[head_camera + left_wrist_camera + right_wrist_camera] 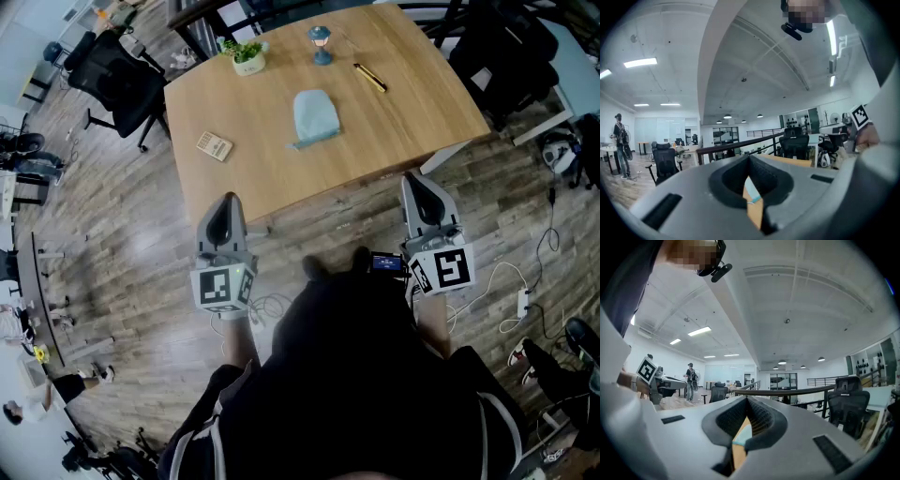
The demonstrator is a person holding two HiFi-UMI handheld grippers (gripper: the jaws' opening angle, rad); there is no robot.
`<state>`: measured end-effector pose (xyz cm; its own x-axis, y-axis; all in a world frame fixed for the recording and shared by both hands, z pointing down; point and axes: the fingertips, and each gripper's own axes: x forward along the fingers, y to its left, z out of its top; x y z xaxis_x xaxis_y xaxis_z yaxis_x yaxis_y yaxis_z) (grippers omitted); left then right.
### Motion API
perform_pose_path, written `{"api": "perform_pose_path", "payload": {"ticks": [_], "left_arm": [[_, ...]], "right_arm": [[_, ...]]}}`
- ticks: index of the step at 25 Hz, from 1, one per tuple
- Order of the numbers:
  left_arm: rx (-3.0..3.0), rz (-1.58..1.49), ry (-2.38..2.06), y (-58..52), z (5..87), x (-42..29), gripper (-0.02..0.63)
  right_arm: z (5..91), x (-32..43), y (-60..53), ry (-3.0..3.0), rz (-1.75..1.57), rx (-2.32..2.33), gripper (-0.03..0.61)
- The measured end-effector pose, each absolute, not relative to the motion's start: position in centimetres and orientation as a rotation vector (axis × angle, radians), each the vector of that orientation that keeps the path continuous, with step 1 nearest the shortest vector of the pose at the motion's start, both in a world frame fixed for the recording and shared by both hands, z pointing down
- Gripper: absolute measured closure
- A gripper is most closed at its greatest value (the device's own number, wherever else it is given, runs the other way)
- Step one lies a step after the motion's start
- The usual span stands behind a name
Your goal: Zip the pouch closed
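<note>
Jaws: both pairs are closed on nothing. My left gripper (225, 200) and right gripper (419, 180) each taper to a single point in the head view, and each gripper view shows only a thin slit between the pads.
Position: both grippers hang over the wood floor, short of the near edge of the pale wooden worktop (412, 112).
Pouch: the soft light-blue fabric pouch (315, 116) lies flat near the middle of the worktop, well apart from both grippers. I can't make out its zip, though a thin strip shows at its near-left edge.
Neighbours: a small potted green plant (247, 56), a little blue lamp (321, 43), a slim yellow pen (370, 77) and a small tan patterned card (215, 145) lie around it, none touching it.
Risk: the pouch is limp and loose, so if I pull the slider without my other jaws pinning the fabric, I judge it would drag or bunch. The small pull could also slip out of the jaws.
Writing: no words can be read. There are only black-and-white square markers on the gripper cubes, and the card's print is too small to read.
</note>
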<state>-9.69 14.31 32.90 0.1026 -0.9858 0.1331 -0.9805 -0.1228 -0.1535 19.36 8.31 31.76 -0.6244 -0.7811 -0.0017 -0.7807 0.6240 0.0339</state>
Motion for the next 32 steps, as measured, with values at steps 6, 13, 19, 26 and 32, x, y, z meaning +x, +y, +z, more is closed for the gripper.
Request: {"api": "perform_pose_path", "payload": {"ticks": [6,13,19,26,32], "left_arm": [[-2.308,-0.337,2.057,13.7,32.8,-7.0,0.614],[-2.309,-0.413,2.041,13.8,33.4,-3.3,0.615],[-2.325,-0.484,2.025,13.8,33.8,-1.7,0.615],[-2.339,-0.516,1.978,11.4,33.8,-1.9,0.615],[-2.379,-0.48,1.995,8.3,36.0,-4.0,0.615]], "right_arm": [[32.0,21.4,8.0,-2.839,-0.036,1.337,0.565],[32.7,24.6,8.0,-2.909,0.009,1.325,0.566],[33.4,25.9,7.9,-2.923,0.036,1.326,0.566],[34.3,25.7,6.3,-2.908,0.072,1.355,0.566],[34.7,23.4,3.7,-2.873,0.055,1.346,0.566]]}}
